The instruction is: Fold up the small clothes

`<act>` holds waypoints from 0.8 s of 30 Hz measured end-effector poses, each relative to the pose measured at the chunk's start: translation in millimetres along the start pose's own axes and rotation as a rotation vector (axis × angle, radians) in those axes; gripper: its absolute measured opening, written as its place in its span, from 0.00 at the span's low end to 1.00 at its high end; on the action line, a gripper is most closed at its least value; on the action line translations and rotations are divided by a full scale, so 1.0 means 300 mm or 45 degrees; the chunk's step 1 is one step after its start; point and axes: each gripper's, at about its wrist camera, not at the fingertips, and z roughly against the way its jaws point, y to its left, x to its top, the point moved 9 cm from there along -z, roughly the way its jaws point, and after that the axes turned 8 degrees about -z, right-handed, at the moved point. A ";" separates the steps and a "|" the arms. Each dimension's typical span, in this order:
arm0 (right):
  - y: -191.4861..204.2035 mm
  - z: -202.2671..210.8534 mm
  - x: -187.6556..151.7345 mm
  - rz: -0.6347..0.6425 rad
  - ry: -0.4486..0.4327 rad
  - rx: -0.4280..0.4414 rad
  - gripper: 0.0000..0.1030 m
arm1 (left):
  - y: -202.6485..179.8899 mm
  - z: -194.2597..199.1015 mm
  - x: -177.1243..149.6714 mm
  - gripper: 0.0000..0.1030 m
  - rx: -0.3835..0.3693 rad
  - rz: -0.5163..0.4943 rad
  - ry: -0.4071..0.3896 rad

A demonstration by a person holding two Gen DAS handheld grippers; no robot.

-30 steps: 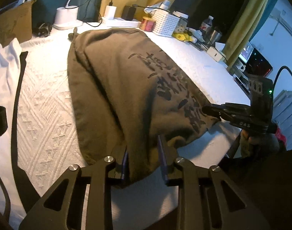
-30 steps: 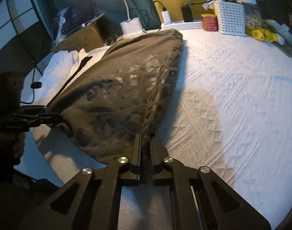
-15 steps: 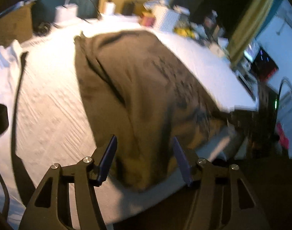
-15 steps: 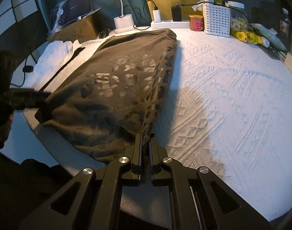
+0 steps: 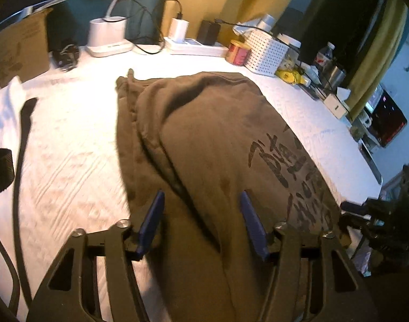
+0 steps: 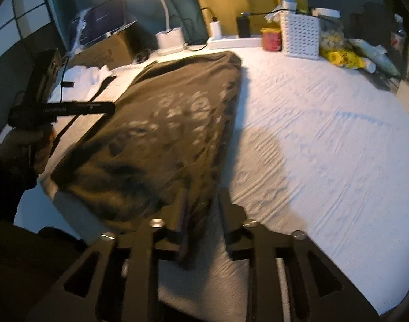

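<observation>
An olive-brown garment with dark printed characters lies folded lengthwise on the white textured cloth; it also shows in the right wrist view. My left gripper is open, its blue-padded fingers spread above the garment's near end, holding nothing. My right gripper is open, jaws parted around the garment's near right corner; the cloth lies between them, released. The right gripper shows at the right edge of the left view, and the left gripper shows at the left of the right view.
A white garment with a black strap lies left of the olive one. Along the back stand a lamp base, power strip, red tin, white perforated basket, bottles and a cardboard box. Bare cloth spreads to the right.
My left gripper let go, opened wide and moved forward over the garment. My right gripper, shut on the garment's corner before, has now opened.
</observation>
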 end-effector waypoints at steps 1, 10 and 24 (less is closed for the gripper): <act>-0.010 -0.002 0.008 -0.010 -0.004 -0.008 0.31 | 0.000 -0.015 -0.002 0.22 0.002 -0.014 0.016; -0.055 -0.050 0.063 -0.036 0.004 -0.055 0.38 | 0.131 0.014 -0.011 0.00 0.159 0.000 0.021; -0.044 -0.115 0.223 -0.022 -0.035 -0.049 0.54 | 0.099 -0.040 0.114 0.65 0.050 0.043 -0.055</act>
